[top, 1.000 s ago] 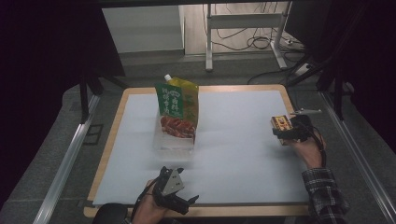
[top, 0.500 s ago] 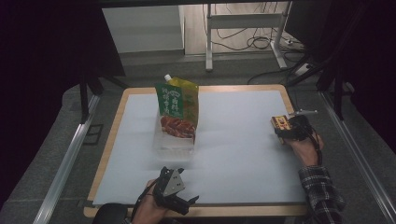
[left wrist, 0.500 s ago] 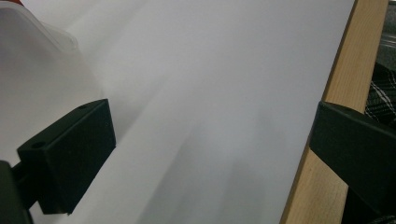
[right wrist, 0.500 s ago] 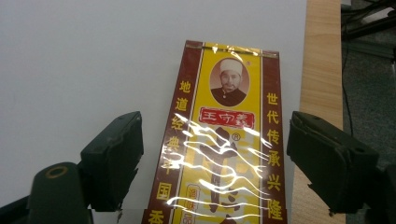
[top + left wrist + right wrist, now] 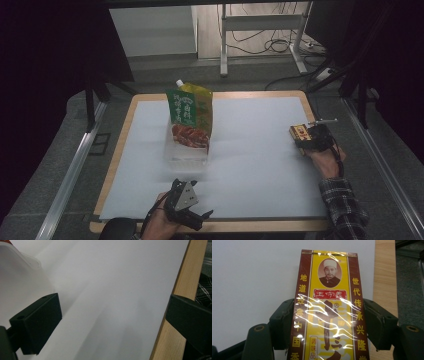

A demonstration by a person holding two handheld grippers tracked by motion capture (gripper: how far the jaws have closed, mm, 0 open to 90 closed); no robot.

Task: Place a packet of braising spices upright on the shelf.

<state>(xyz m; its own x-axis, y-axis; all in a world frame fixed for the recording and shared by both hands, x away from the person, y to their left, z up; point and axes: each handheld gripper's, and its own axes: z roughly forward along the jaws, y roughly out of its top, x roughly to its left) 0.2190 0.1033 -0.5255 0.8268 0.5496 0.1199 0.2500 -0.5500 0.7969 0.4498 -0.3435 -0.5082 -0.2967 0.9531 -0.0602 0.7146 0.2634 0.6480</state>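
A yellow and brown seasoning box [image 5: 329, 302] lies flat on the white table top [image 5: 260, 165] near its right edge. My right gripper [image 5: 329, 315] has just been closing its jaws on the box, and both pads now touch its long sides; the box [image 5: 299, 133] sticks out of the right gripper [image 5: 306, 136] toward the table's middle. My left gripper [image 5: 204, 219] rests at the front edge, open, with only bare table between its jaws [image 5: 112, 315]. A green spout pouch [image 5: 190, 117] stands upright in a clear plastic tub [image 5: 185, 155] at centre left.
The wooden rim [image 5: 250, 226] frames the white top, and it runs close past my left gripper's right jaw [image 5: 172, 315]. The clear tub's corner [image 5: 17, 270] lies just beyond the left jaw. Metal rails [image 5: 70, 175] and a stand with cables [image 5: 260, 30] lie off the table.
The right hand with the box has shifted only very slightly. The left gripper, the pouch and the tub stay where they were.
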